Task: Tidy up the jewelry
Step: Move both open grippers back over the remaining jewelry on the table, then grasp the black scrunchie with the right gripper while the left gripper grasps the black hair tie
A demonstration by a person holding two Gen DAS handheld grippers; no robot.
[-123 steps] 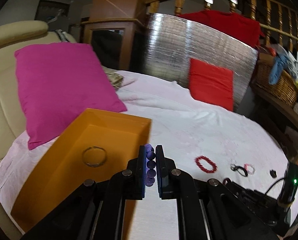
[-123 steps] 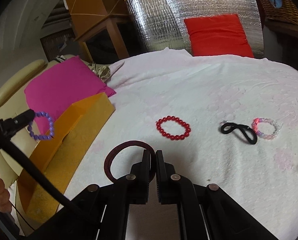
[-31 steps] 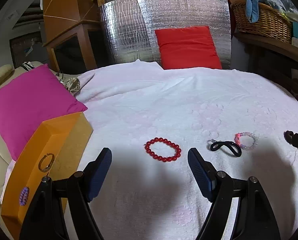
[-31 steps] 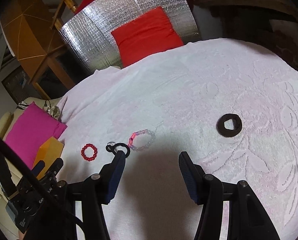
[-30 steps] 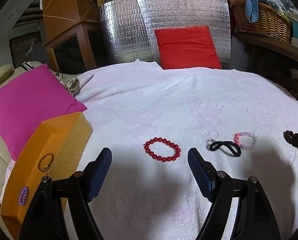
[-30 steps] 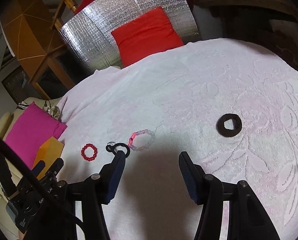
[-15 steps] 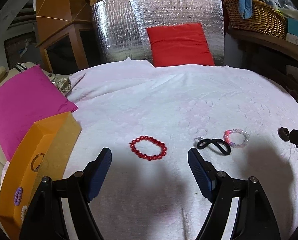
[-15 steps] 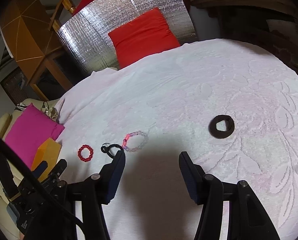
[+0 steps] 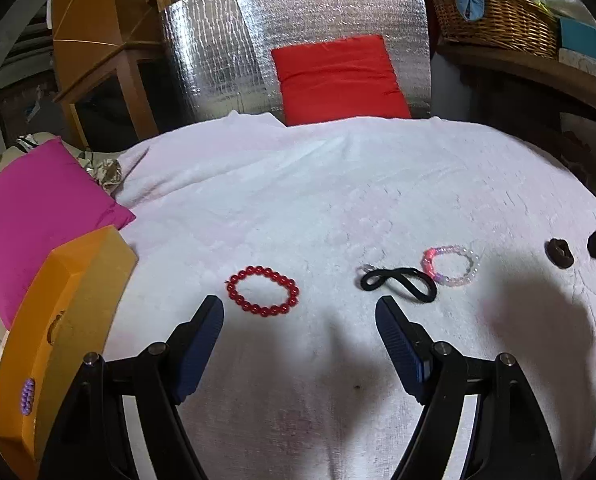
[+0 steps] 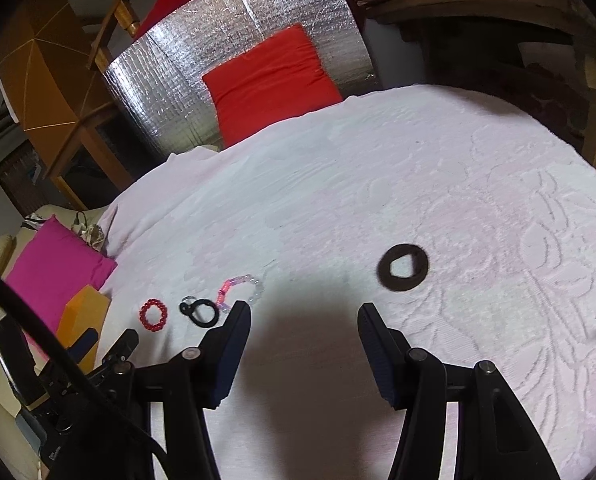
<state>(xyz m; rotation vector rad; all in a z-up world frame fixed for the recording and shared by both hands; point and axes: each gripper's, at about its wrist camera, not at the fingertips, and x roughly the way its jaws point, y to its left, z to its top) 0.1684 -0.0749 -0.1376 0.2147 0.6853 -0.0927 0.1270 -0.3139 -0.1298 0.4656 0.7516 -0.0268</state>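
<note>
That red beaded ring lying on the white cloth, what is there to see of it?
The red bead bracelet is a closed loop of round, glossy beads that look like glass or plastic. It lies flat on the white cloth, slightly oval, with cloth showing through its middle. Nothing touches it. It sits between the orange box and a black hair tie, just beyond the open left gripper.

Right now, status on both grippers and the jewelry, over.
Left gripper open, empty, red bracelet just ahead. Right gripper open, empty, facing dark ring. Nothing in the way.
</note>
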